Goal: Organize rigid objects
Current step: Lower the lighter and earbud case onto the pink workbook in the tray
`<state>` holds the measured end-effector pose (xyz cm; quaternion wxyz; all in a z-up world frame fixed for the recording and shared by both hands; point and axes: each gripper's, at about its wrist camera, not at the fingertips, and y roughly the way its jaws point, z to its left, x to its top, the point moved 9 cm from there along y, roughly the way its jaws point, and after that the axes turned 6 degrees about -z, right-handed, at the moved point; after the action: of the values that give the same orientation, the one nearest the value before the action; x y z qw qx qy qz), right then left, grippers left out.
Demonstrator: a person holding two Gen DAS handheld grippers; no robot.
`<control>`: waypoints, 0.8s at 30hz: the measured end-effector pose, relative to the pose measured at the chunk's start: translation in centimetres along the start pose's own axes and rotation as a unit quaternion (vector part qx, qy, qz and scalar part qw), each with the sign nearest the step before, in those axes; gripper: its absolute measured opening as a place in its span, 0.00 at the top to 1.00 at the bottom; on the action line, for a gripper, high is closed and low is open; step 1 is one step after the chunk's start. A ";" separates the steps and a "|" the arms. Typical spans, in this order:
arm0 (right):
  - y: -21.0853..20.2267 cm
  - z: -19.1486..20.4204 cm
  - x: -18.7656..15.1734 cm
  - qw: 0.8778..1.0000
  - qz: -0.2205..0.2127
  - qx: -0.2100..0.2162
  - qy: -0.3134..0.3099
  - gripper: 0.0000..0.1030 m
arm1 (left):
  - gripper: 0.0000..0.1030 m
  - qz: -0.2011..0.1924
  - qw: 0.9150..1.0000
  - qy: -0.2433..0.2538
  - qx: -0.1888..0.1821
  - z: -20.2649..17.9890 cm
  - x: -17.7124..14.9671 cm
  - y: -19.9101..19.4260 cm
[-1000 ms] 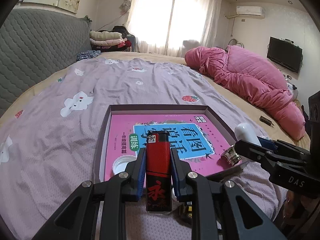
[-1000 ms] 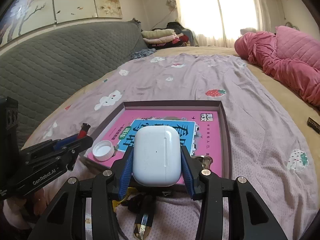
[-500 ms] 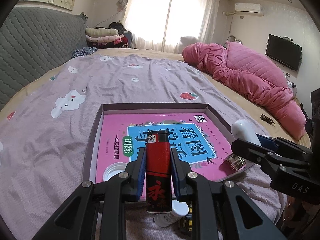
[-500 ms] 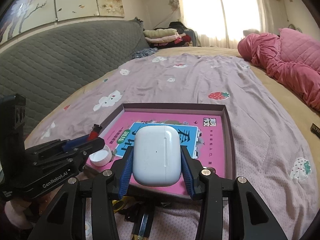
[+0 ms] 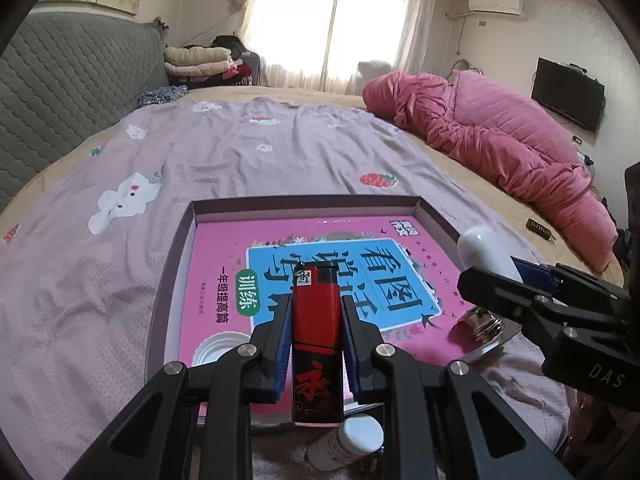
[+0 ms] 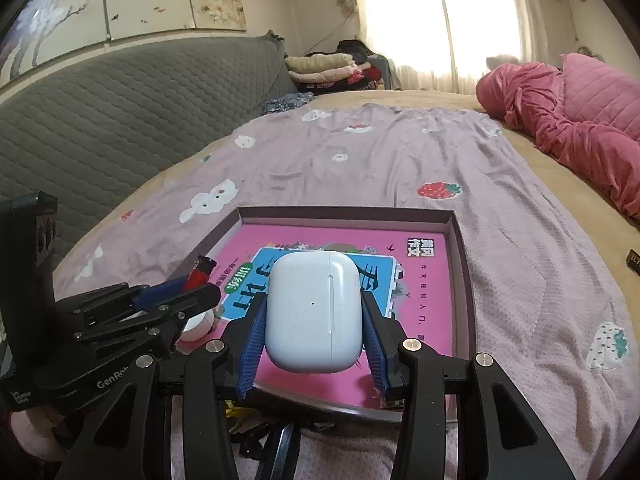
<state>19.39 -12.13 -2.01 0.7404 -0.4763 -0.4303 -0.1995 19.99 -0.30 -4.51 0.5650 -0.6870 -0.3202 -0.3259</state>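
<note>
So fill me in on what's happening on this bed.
A person is tidying small items with two handheld grippers. The left gripper clamps a red lighter, the right gripper a white earbuds case. Both hover over the near end of a shallow box with a pink book and a white cap inside.

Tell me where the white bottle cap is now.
In the left wrist view, the white bottle cap lies on the pink book, in the box's near-left corner, partly behind the left gripper.

The right gripper body reads "DAS"; the left gripper body reads "GenRob", partly cut off. The pink book cover reads "看图", "训练", "一年级提高篇".
</note>
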 end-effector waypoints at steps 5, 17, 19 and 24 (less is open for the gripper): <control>0.7 0.0 0.0 1.000 0.004 0.001 -0.001 0.56 | 0.78 0.007 1.000 0.002 -0.002 -0.1 -0.2 0.5; 2.1 -0.3 -0.5 1.000 0.023 -0.011 -0.007 0.56 | 0.78 0.022 1.000 0.011 -0.005 -0.2 -0.6 1.9; 2.3 -0.4 -0.7 0.999 0.029 -0.015 -0.012 0.56 | 0.78 0.025 1.000 0.011 -0.008 -0.3 -0.7 2.1; 3.1 -0.1 -1.6 0.999 0.048 -0.012 -0.020 0.56 | 0.78 0.032 0.999 0.014 -0.019 -0.7 -0.8 2.4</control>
<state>20.80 -10.96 -5.02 0.7349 -0.5091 -0.4188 -0.1591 21.38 -1.37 -6.43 0.5664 -0.7031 -0.2834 -0.3233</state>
